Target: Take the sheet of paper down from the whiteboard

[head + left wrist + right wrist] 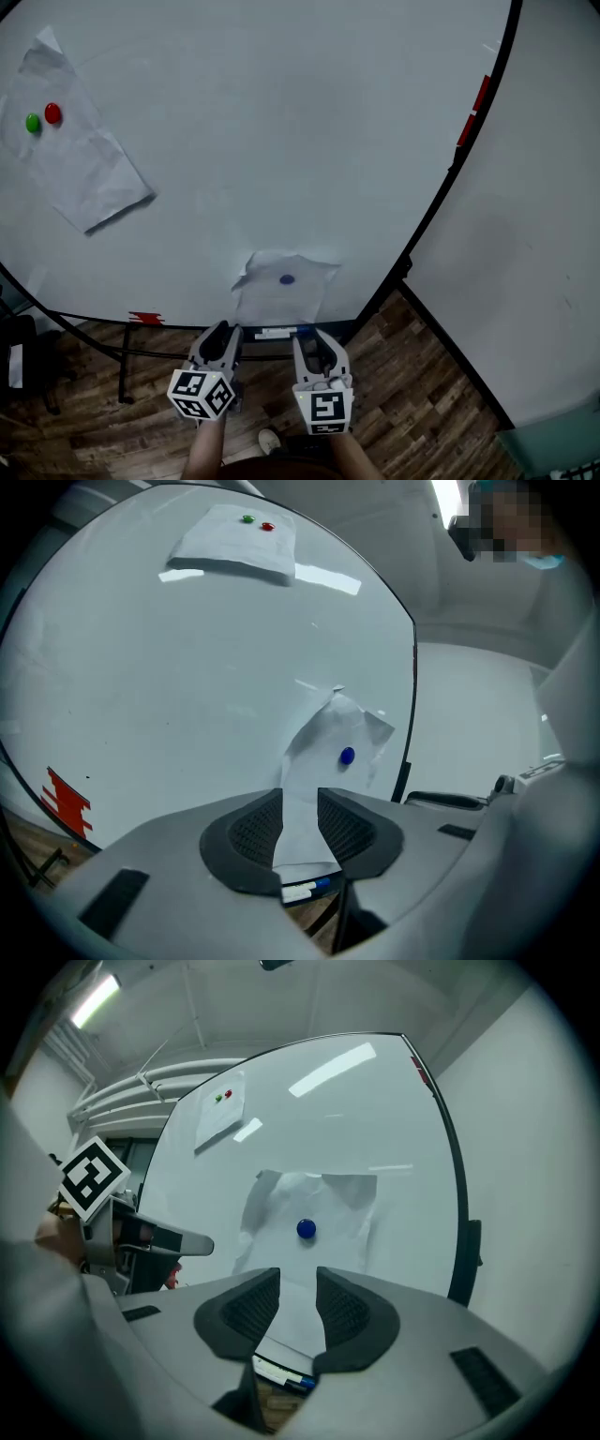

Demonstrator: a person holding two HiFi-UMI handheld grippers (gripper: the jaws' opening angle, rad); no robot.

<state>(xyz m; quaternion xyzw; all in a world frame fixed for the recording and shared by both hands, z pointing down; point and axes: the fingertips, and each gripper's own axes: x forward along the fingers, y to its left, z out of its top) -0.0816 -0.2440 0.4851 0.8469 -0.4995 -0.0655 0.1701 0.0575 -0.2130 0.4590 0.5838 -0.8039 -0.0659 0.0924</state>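
Dim room: wood floor (422, 375) below, pale wall (534, 234) to the right of a large whiteboard (281, 141) in a dark frame. Glossy board face, streaked with ceiling-light reflections in both gripper views.

Low on the whiteboard, near the middle of its bottom edge: the sheet of paper (272, 302), crumpled and curling at the top corners, pinned by a single blue magnet (287, 279). High at the whiteboard's left, well apart: a second sheet (89, 169) under a green magnet (33, 123) and a red magnet (52, 113). Just under the whiteboard's bottom edge, a marker tray (277, 332).

Left gripper (218, 333) and right gripper (307, 339) side by side just short of that edge, held level and aimed at the lower sheet. Probably a two-handed plan, one for the magnet and one for the paper. Both spread wide, with nothing between the pads; only the sheet's lower part visible through each gap, beyond the tips.

Likely the approach stage, nothing gripped yet. On so slick a face, expect the magnet to slide before lifting. The loose corners look easiest to pinch.
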